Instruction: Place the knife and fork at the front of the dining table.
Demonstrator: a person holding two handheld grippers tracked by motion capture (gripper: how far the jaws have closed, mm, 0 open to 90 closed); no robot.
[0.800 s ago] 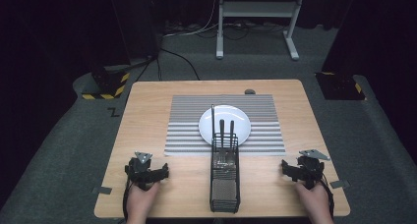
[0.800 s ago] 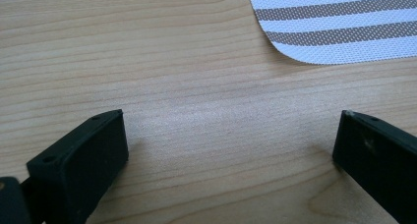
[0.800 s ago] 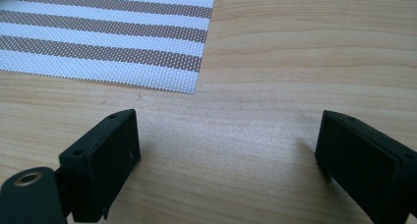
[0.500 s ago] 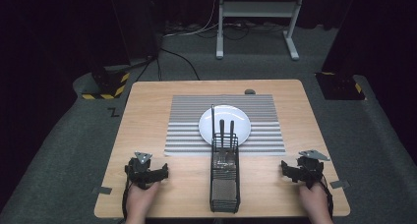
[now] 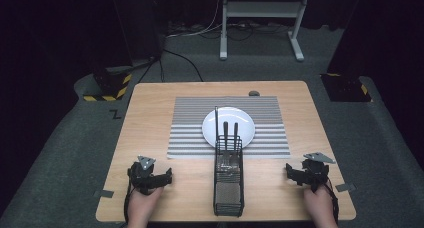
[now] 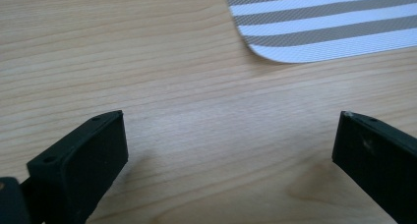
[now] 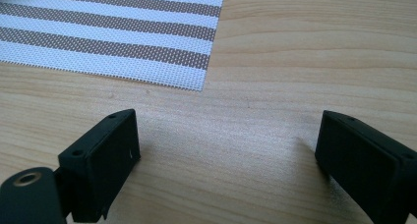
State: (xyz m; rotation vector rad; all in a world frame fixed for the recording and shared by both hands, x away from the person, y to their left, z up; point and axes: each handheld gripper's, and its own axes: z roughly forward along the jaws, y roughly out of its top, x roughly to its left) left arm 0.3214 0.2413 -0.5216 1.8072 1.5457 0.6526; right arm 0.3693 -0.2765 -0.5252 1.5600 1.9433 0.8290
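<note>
resting wide open and empty on the table point(image 5: 150, 118), the left gripper point(image 5: 161, 178) and right gripper point(image 5: 295, 174) are flanking the caddy point(image 5: 228, 188) holding two utensils point(image 5: 230, 135) before the plate point(image 5: 240, 120); a good first reach is approaching a handle squarely, clearing the wire rim.

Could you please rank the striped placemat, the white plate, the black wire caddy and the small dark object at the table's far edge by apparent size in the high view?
1. striped placemat
2. white plate and black wire caddy: similar in area, and the caddy sits nearer the camera, so unranked
3. small dark object
</note>
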